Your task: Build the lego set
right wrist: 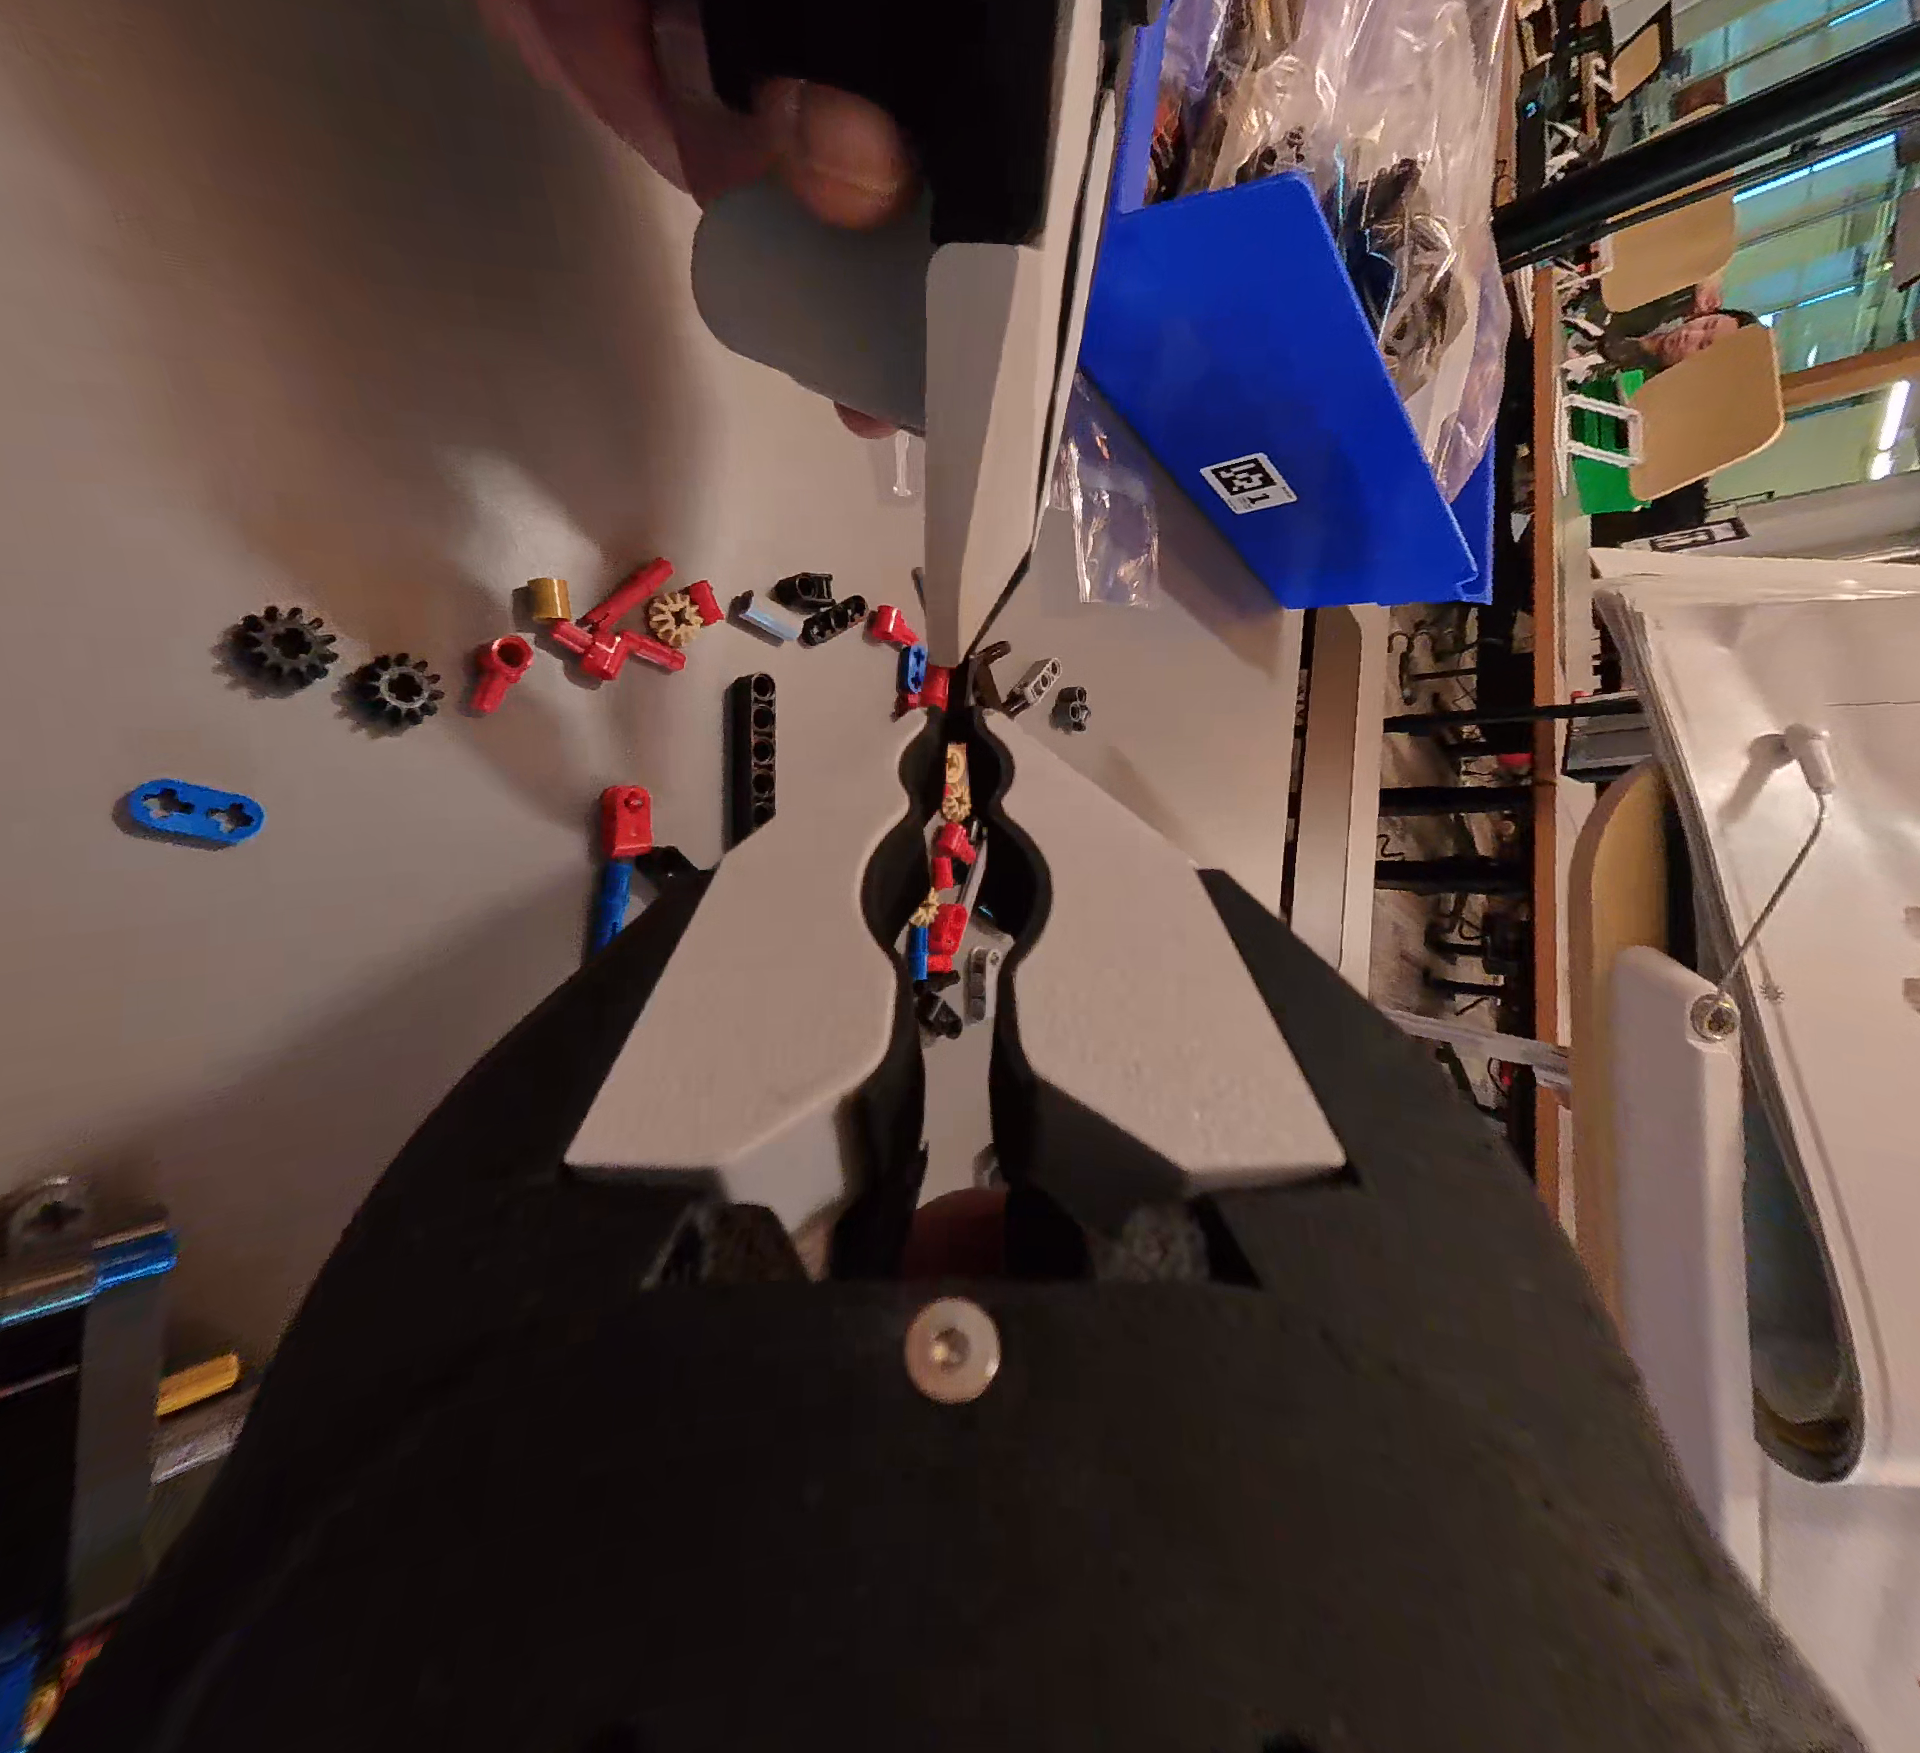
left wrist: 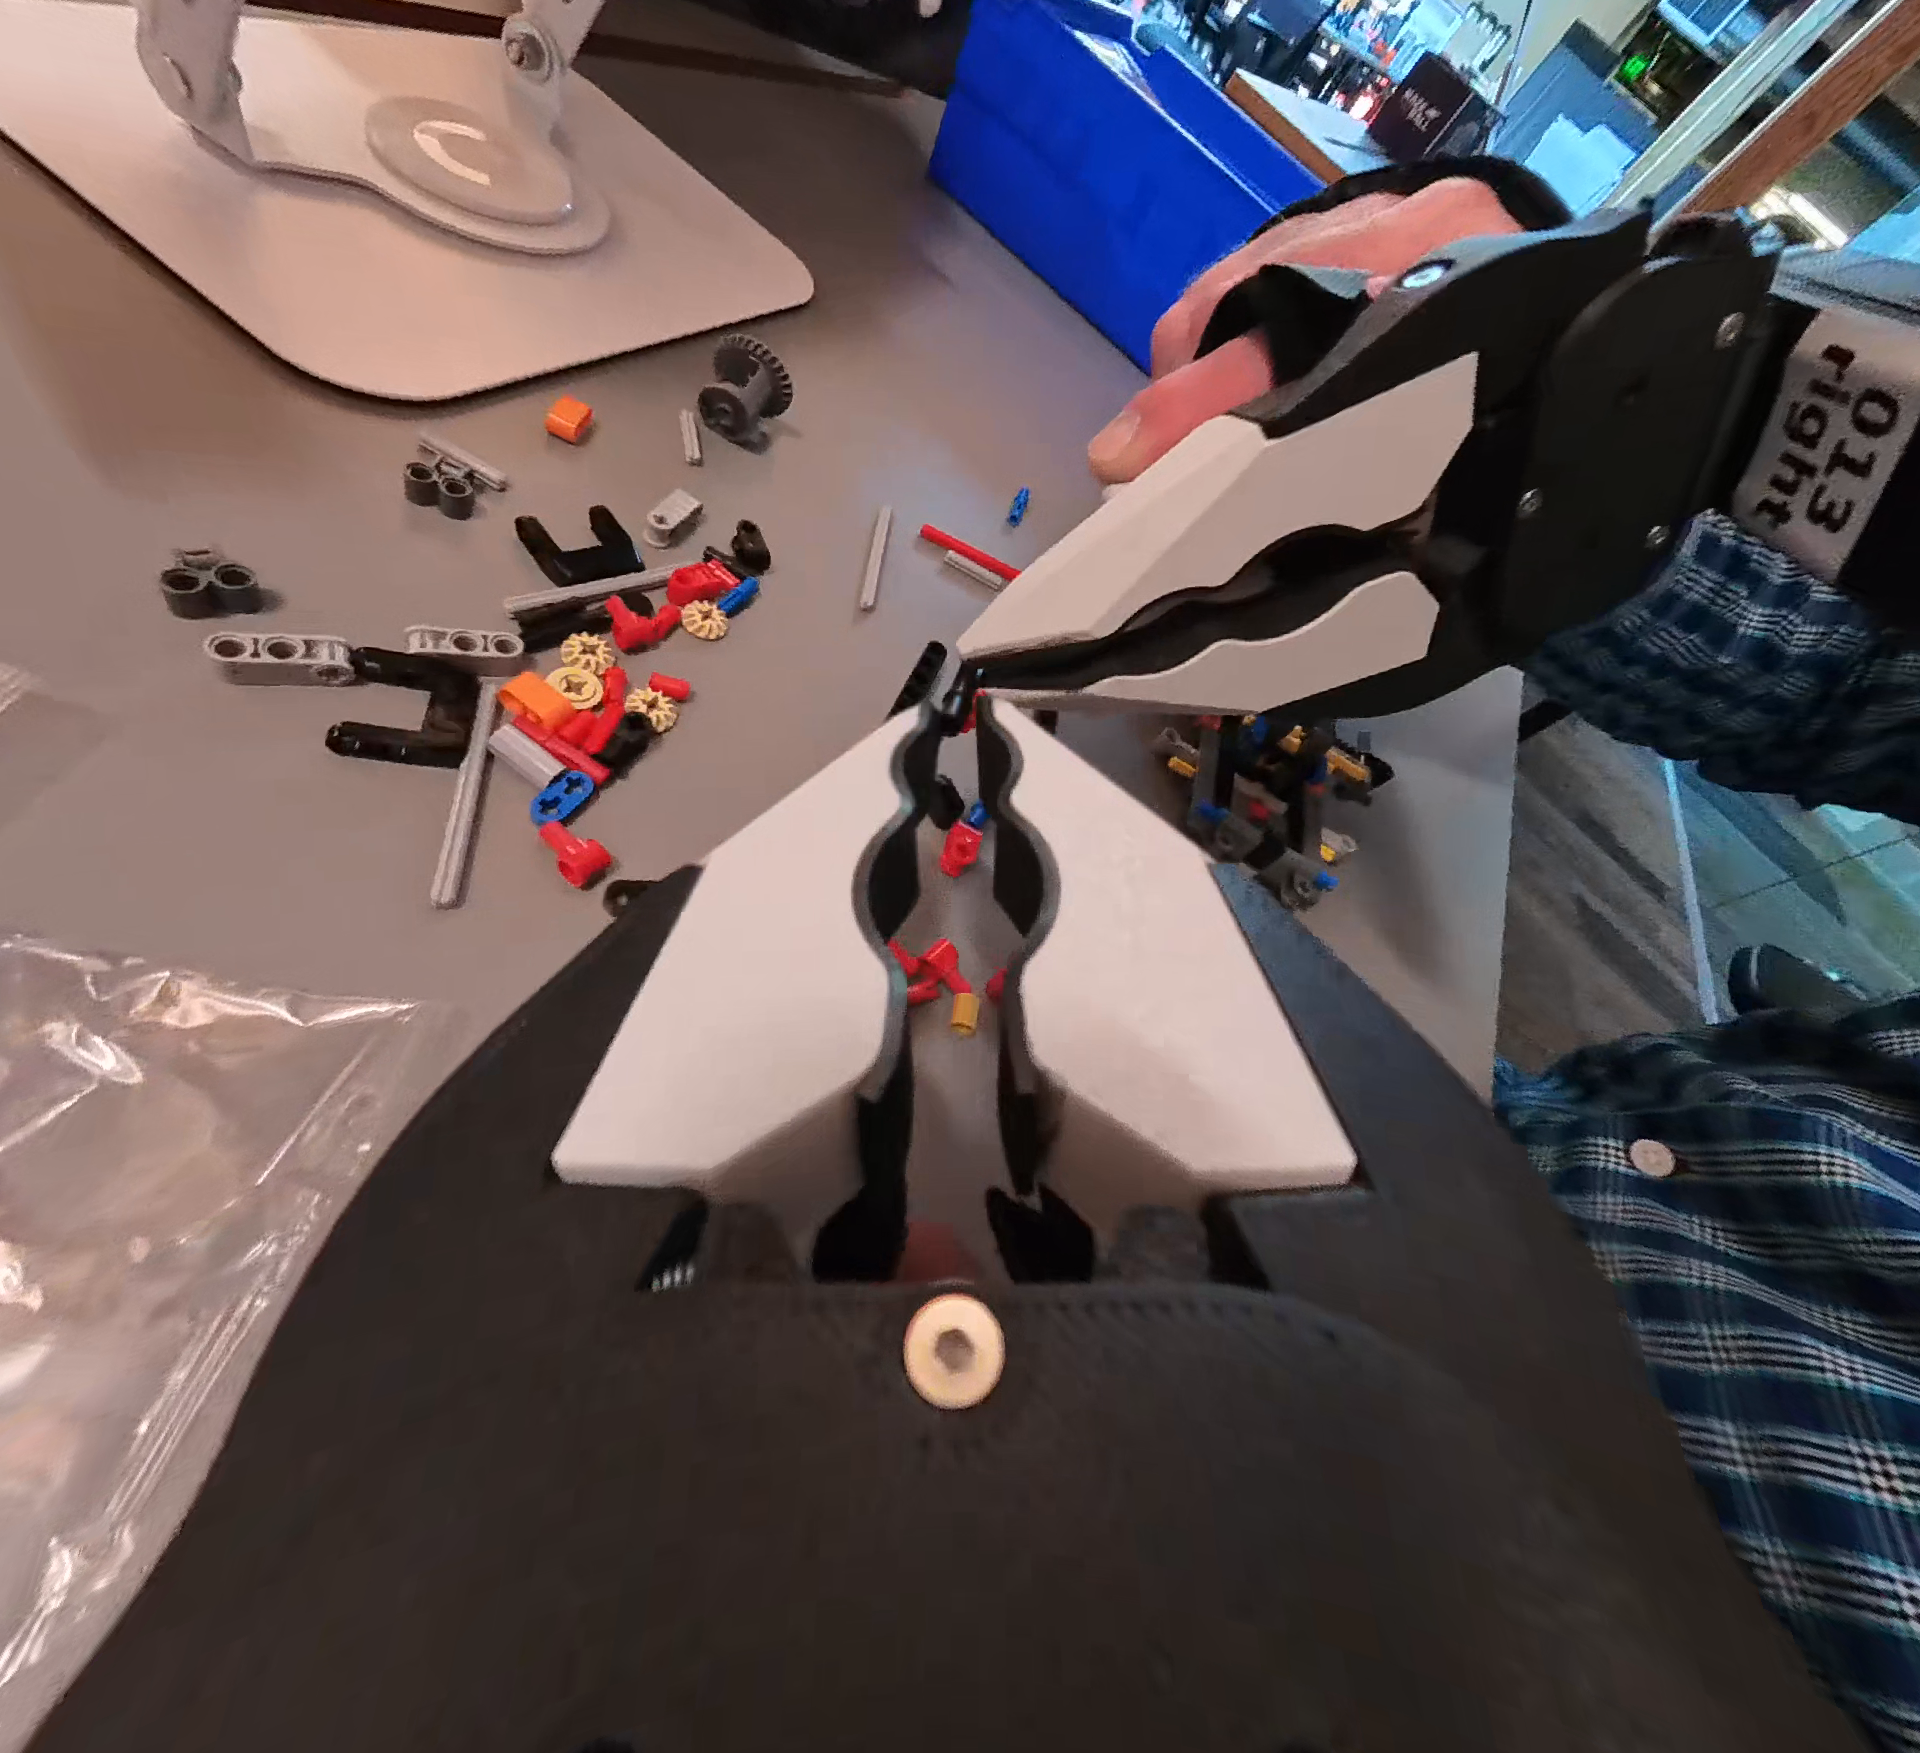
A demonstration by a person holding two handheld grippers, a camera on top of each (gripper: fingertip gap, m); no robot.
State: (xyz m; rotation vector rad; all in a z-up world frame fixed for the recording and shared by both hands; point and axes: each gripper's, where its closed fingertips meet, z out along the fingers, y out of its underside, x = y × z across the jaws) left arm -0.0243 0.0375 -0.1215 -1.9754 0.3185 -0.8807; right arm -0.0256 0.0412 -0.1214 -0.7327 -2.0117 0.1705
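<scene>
Black lego piece point(left wrist: 940, 701) pinched between tips of both nearly closed tools, left tool point(left wrist: 954, 716), right tool point(right wrist: 961, 701)

Black-bodied claw point(left wrist: 954, 701) with grey fingers; blue plaid sleeve point(left wrist: 1725, 664).

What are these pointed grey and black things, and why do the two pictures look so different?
They are hand-held pincers, not robot arms: a person squeezes one in each hand, and each carries its own camera looking along its two fingers. One picture is from the left gripper, the other from the right gripper, which also shows in the left picture. Their tips meet over a grey tabletop, both closed on a small black plastic building piece. Loose red, black, grey and tan toy parts lie scattered below, with a blue plastic bin, a crinkled clear plastic bag and a partly built grey and black model.
</scene>
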